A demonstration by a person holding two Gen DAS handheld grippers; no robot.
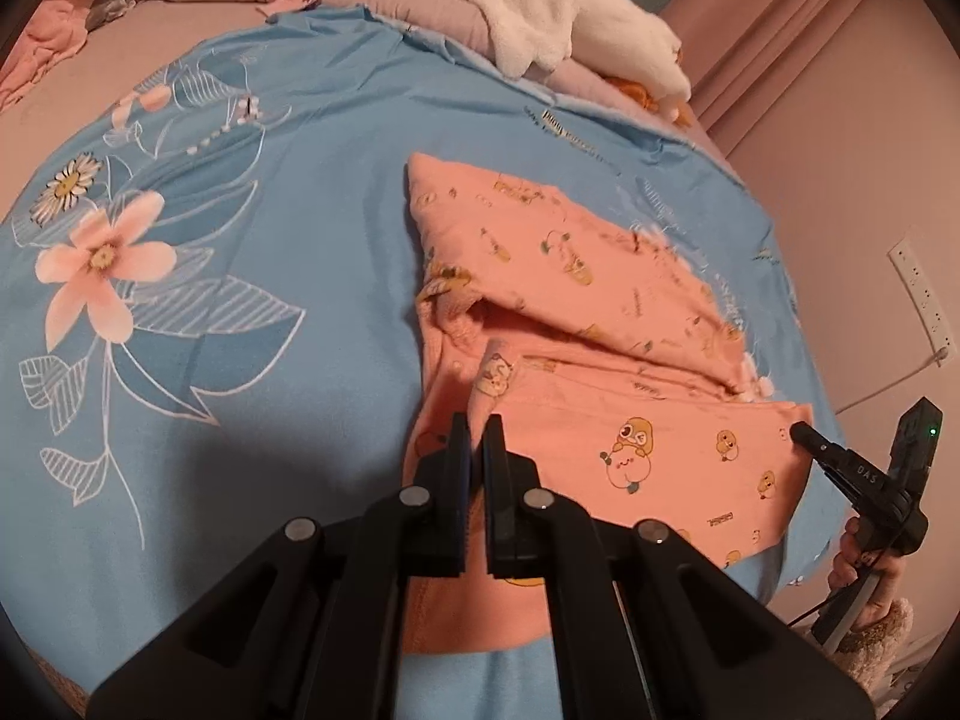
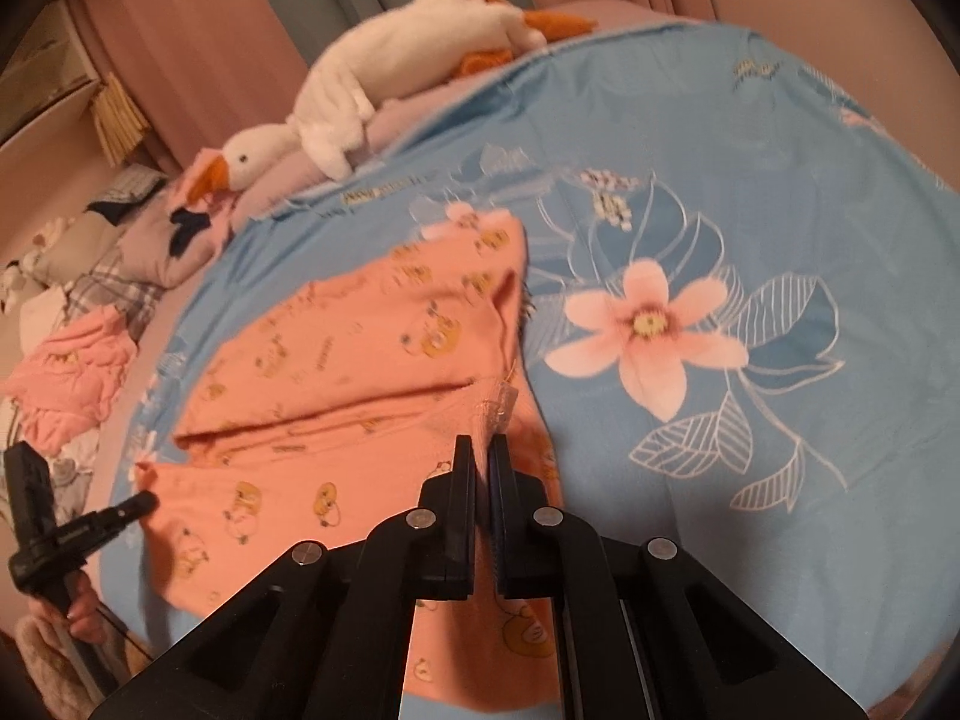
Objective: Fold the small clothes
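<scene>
A blue floral bedsheet (image 1: 252, 360) fills most of both views, smooth woven cotton printed with a large pink blossom and white outline leaves. It is only lightly creased, so it makes a fair folding surface.

On it, right of centre in the left wrist view and left of centre in the right wrist view, lies the salmon-pink baby garment (image 1: 576, 276). It is soft knit printed with small yellow cartoon ducks, with a ribbed edge and what look like snap studs along one border. By my reading the fold is partly made. The upper panel lies flat and angled, and a crease runs across the middle. The lower panel is bunched up near the grippers, so at least one more fold and some smoothing seem to be left.

Along the top edge of both views lies a plush white goose (image 1: 540, 12), fluffy and long-bodied, with an orange beak. A crumpled pink garment (image 2: 72, 372) at the left edge of the right wrist view appears not yet folded.

The left gripper (image 1: 477, 438) has its black jaws pressed together, pinching the garment's near edge. The right gripper (image 2: 482, 462) is likewise drawn together on a raised ridge of the same cloth.
</scene>
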